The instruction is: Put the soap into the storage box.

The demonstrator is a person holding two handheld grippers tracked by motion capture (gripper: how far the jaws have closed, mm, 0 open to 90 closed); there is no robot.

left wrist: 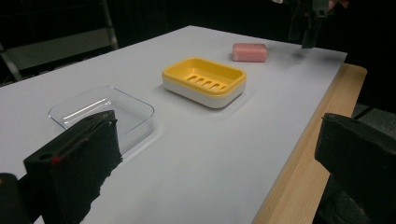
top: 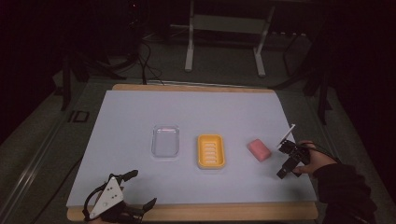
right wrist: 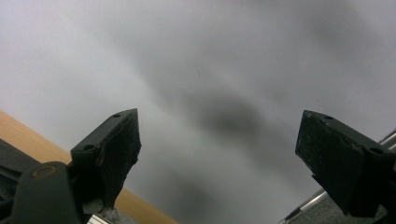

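My left tool [top: 140, 189] hangs over the near left corner of the desk [top: 140, 107], its jaws spread wide with nothing between them. My right tool [top: 283, 173] sits at the right edge, jaws also spread and empty, pointing down at the white sheet. Across the middle lie a clear tray [left wrist: 100, 112], a yellow soap dish [left wrist: 204, 80] beside it, and a pink soap bar [left wrist: 250, 52] near my right tool, all apart from each other.
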